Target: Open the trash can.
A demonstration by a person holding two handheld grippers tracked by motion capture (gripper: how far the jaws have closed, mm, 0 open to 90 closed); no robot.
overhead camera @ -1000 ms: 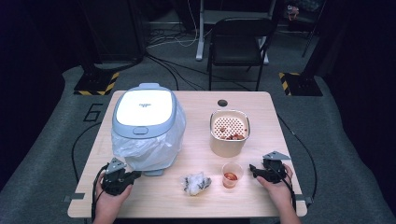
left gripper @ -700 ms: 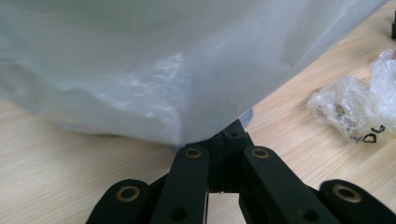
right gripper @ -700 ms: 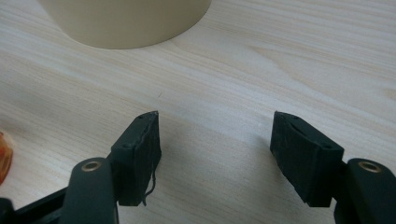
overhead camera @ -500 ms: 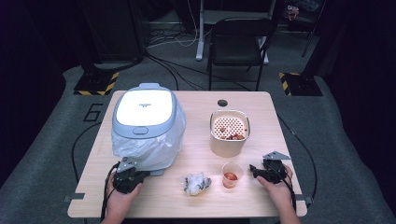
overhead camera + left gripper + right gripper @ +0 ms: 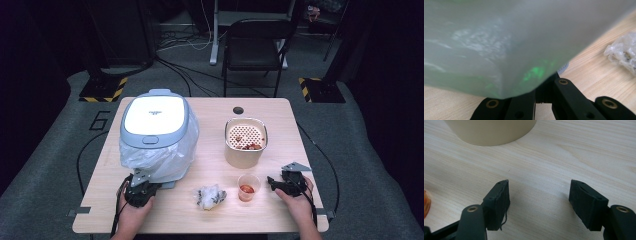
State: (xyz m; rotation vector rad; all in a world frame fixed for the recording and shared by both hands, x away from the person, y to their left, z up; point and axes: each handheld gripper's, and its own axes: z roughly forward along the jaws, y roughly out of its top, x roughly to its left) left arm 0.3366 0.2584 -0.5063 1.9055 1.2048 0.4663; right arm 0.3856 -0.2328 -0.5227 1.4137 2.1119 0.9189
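Left gripper (image 5: pixel 141 190) sits near the table's (image 5: pixel 260 220) near-left corner, jaws closed flat together, nose pushed up under the hanging plastic liner (image 5: pixel 165 160) of the white bin (image 5: pixel 155 117). In the left gripper view the film (image 5: pixel 506 50) drapes right over the jaws; I can't tell if any of it is pinched between them.

Right gripper (image 5: pixel 280 184) rests near the near-right edge, jaws standing apart at a medium gap with bare wood between them, holding nothing.

Risks, near to far:
- Closed jaws poking at loose film: they just shove it around, or snag it. Any pull then drags the liner off the bin rim or tears it.
- Crumpled plastic wad (image 5: pixel 210 195) lies mid near edge, just beside the left gripper's likely path. A sideways sweep would knock it off the near edge.
- Small clear cup (image 5: pixel 248 186) with red stuff in it stands just left of the right gripper. Light and easy to tip; a careless reach spills it on the wood.
- Beige strainer pot (image 5: pixel 245 142) stands behind the cup, toward the table's middle-right. It looks heavier, lower risk, but a clipped rim would scatter the scraps in it.
- The bin at the far-left looks light, so it may slide or rock if the liner gets tugged hard.
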